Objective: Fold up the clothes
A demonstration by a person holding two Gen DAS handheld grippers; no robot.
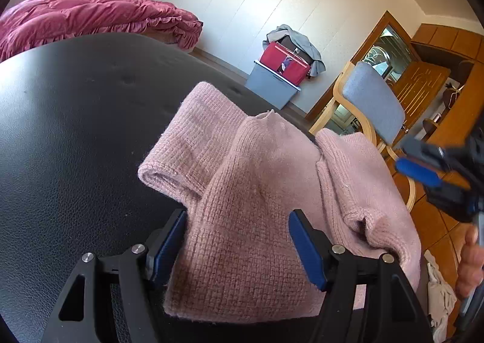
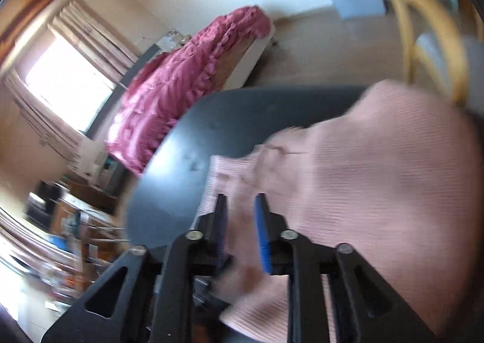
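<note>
Both grippers: left gripper (image 1: 237, 247) wide, straddling pink sweater (image 1: 260, 192), not pinching; right gripper (image 2: 242, 234) part-open, sweater between, grip unclear.
Next: I'd pinch both edges evenly, fold flat on black table (image 1: 69, 137).

The black tabletop (image 1: 66, 131) lies bare left of the pink sweater (image 1: 257, 192); a chair (image 1: 372, 104) crowds its right edge.

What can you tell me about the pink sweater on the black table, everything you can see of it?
The pink sweater is a soft, chunky rib knit, dusty rose, already partly folded into a bundled heap with a sleeve or edge rolled over at the left. It lies on the black leather-look table near the edge, one side hanging over. The left tongs straddle its near fold, wide apart, pads not pressing. In the blurred right wrist view the right tongs have fabric between them; whether they pinch it is unclear.
</note>
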